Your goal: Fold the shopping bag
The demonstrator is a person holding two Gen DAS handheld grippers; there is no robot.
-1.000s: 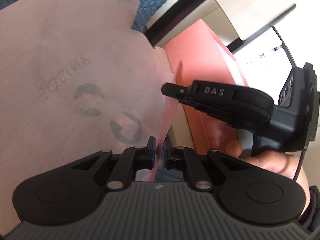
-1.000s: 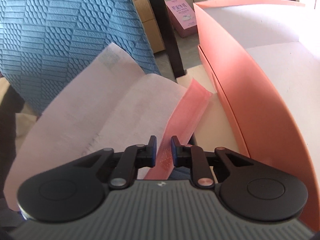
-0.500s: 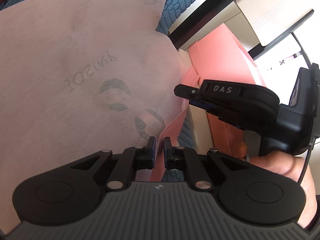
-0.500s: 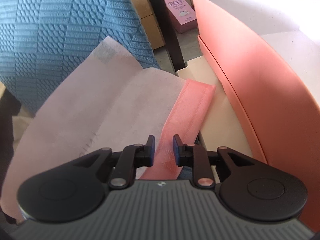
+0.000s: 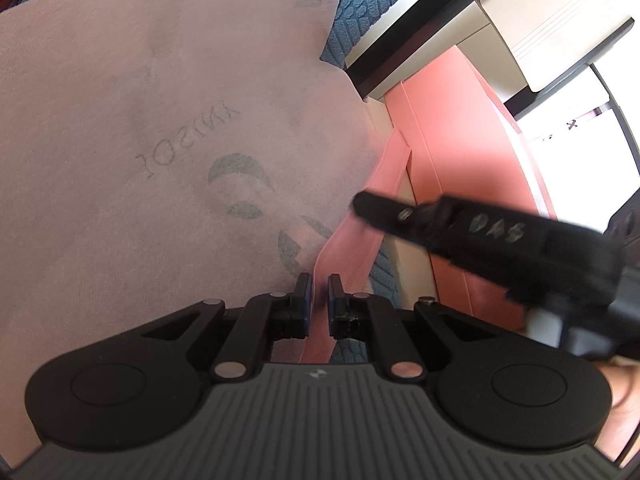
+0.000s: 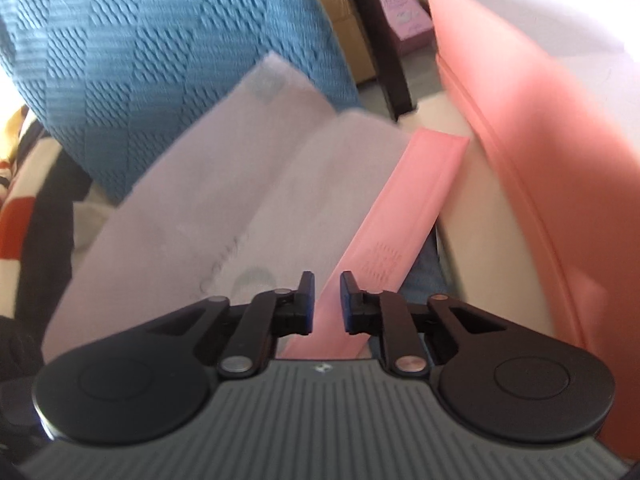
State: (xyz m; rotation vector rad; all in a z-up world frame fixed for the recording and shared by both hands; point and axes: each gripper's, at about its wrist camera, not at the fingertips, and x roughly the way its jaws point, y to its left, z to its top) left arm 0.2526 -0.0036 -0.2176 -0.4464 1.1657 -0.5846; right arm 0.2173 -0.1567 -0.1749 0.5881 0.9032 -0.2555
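A pale pink non-woven shopping bag (image 5: 160,140) lies flat on a blue textured cloth (image 5: 360,0), its print showing through reversed. A darker pink handle strap (image 5: 384,176) runs off the bag's right edge. My left gripper (image 5: 319,292) is shut on this strap near the bag. The right gripper (image 5: 360,204) crosses above the strap from the right, blurred. In the right wrist view, the right gripper (image 6: 327,292) stands open by a narrow gap. Beneath it the strap (image 6: 416,188) lies flat, wider than the gap, beside the bag (image 6: 240,184).
A salmon-pink box (image 6: 540,160) sits close on the right, also seen in the left wrist view (image 5: 460,140). A black leg (image 6: 384,60) and a small pink carton (image 6: 400,16) stand beyond. A striped cloth (image 6: 16,184) lies far left.
The right gripper has swung lower and nearer to the strap and is blurred by motion. The left gripper keeps its hold while more of the bag has come into view.
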